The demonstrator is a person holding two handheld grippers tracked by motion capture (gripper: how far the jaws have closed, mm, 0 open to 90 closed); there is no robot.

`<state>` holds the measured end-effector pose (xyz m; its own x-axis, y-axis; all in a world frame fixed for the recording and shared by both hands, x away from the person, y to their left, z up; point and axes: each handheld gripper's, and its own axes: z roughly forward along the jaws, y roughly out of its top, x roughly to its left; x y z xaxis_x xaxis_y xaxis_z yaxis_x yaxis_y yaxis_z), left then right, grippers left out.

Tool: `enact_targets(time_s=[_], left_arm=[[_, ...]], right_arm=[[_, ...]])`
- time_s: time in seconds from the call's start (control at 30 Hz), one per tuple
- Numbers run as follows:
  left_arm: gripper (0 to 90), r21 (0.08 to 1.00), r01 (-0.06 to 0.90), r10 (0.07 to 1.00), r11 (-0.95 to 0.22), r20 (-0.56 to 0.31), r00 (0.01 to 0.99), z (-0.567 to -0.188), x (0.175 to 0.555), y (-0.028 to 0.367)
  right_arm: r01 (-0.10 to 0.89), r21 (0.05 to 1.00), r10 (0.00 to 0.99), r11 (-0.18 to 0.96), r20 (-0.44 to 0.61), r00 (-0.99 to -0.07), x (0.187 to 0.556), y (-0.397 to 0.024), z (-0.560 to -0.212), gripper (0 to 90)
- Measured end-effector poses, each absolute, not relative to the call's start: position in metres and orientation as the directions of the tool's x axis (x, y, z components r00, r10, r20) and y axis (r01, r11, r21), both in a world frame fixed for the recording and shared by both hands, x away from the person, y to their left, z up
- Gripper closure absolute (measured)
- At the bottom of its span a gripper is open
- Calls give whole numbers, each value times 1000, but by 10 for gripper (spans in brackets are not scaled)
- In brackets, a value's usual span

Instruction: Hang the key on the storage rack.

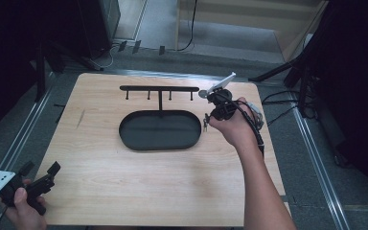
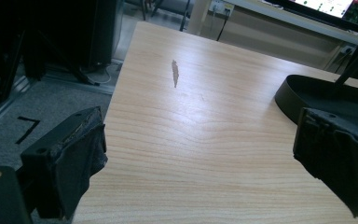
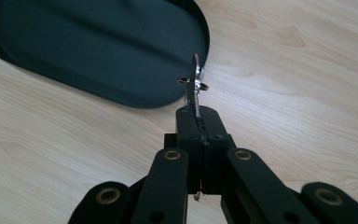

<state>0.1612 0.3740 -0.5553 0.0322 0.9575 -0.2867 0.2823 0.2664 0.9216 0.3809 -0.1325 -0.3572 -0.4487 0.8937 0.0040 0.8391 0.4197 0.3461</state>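
Observation:
A small metal key (image 3: 195, 79) with a ring through it sticks up edge-on from my right gripper (image 3: 199, 112), whose jaws are shut on it. The key hangs just past the right end of the black oval tray (image 3: 98, 46). In the high view the right gripper (image 1: 205, 122) is held above the table beside the tray (image 1: 160, 130), below the right end of the black hook rail (image 1: 159, 88) that rises from the tray. My left gripper (image 1: 40, 168) rests at the table's near left corner, open and empty (image 2: 200, 135).
The wooden table (image 1: 124, 182) has a dark streak (image 2: 175, 73) on its left side. Stand legs and cables lie on the floor around it. The tray's left end (image 2: 307, 93) shows ahead of the left gripper.

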Motion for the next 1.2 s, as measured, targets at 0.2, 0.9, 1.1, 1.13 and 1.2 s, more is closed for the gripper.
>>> enact_targets(time_s=[0.2,0.9,1.1,1.13,1.2], left_arm=[[29,924,281,961,258,-277,28,-555,162,373],[29,925,283,962,252,-271,30,-555,162,372],[29,925,284,962,251,-271,32,-555,162,372],[29,925,284,962,252,-272,33,-555,162,372],[29,925,284,962,252,-272,33,-555,162,373]], right_arm=[[847,371,904,380,43,-425,387,-120,-342,895],[819,443,908,366,25,-419,397,-97,-319,894],[814,452,908,366,19,-419,399,-95,-317,894],[814,452,908,366,19,-419,399,-95,-317,894],[815,444,906,372,15,-422,399,-94,-318,894]])
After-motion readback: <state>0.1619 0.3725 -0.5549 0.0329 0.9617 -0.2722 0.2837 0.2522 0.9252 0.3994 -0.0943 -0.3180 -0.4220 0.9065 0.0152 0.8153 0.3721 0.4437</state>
